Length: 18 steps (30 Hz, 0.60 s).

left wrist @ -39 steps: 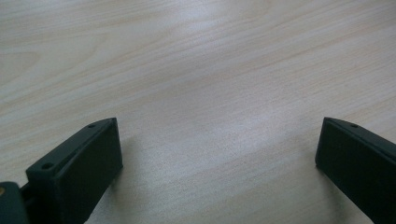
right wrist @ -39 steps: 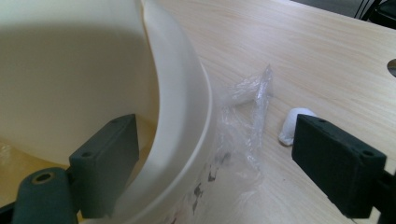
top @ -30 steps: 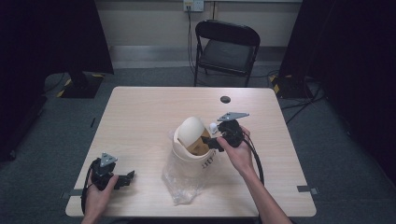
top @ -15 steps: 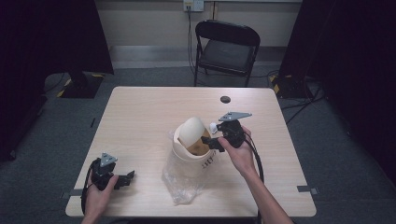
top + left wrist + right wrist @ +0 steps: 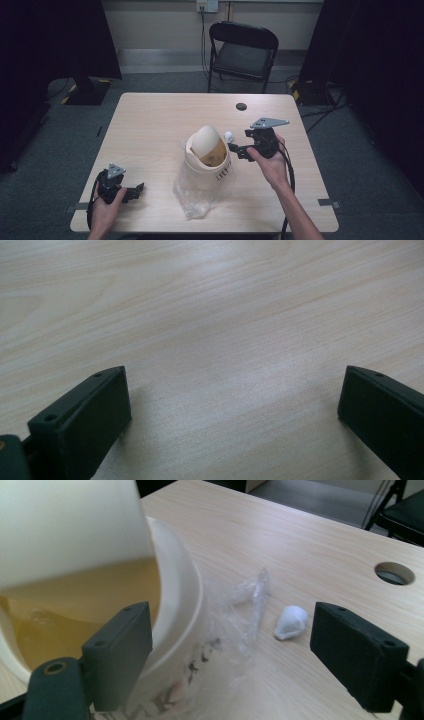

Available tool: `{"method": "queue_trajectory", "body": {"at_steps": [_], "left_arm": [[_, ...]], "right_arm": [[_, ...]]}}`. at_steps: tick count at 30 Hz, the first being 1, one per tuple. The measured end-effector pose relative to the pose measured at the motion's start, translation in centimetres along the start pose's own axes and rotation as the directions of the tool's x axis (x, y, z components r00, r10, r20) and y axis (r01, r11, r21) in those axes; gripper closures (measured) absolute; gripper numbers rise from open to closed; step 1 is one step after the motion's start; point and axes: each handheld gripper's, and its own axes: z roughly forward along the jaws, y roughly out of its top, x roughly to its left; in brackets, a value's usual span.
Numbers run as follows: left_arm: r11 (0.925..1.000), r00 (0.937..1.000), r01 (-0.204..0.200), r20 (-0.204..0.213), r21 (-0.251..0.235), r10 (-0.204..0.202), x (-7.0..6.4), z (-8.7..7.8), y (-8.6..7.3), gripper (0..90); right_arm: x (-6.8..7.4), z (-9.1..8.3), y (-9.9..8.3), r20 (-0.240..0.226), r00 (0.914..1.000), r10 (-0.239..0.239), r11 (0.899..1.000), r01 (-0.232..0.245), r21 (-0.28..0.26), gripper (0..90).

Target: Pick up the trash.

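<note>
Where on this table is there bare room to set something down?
Bare: the far-left stretch of the table behind the left gripper, and the near-right corner. Crowded: the middle, with the bin, plastic bag, white wad and right gripper.

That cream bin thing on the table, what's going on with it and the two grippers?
A person holds a gripper in each hand at a light wooden table. The right gripper, jaws open, sits beside a cream plastic bin with a swing lid, which stands in a crumpled clear plastic bag. A small white crumpled wad lies on the table just beyond the bin. The left gripper, also open, rests near the table's front left corner over bare wood, holding nothing.
</note>
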Motion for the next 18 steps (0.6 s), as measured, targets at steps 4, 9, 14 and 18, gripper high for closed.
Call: {"method": "queue_trajectory", "body": {"at_steps": [4, 9, 14, 18], "left_arm": [[1.0000, 1.0000, 0.000, 0.000, 0.000, 0.000, 0.0, 0.0, 0.0, 0.0], [1.0000, 1.0000, 0.000, 0.000, 0.000, 0.000, 0.0, 0.0, 0.0, 0.0], [1.0000, 1.0000, -0.001, 0.000, 0.001, 0.001, 0.0, 0.0, 0.0, 0.0], [1.0000, 1.0000, 0.000, 0.000, 0.000, 0.000, 0.0, 0.0, 0.0, 0.0]], "right_arm": [[-1.2, -0.6, -0.3, 0.035, 0.9991, 0.024, 1.000, -0.024, -0.004, 18.0], [-2.9, 0.9, -1.2, 0.070, 0.9964, 0.046, 0.997, -0.050, 0.051, 21.0], [-4.7, 4.3, -2.4, 0.097, 0.9936, 0.058, 0.992, -0.068, 0.102, 28.8], [-5.9, 7.3, -2.8, 0.108, 0.9926, 0.055, 0.987, -0.071, 0.146, 37.1]]}}
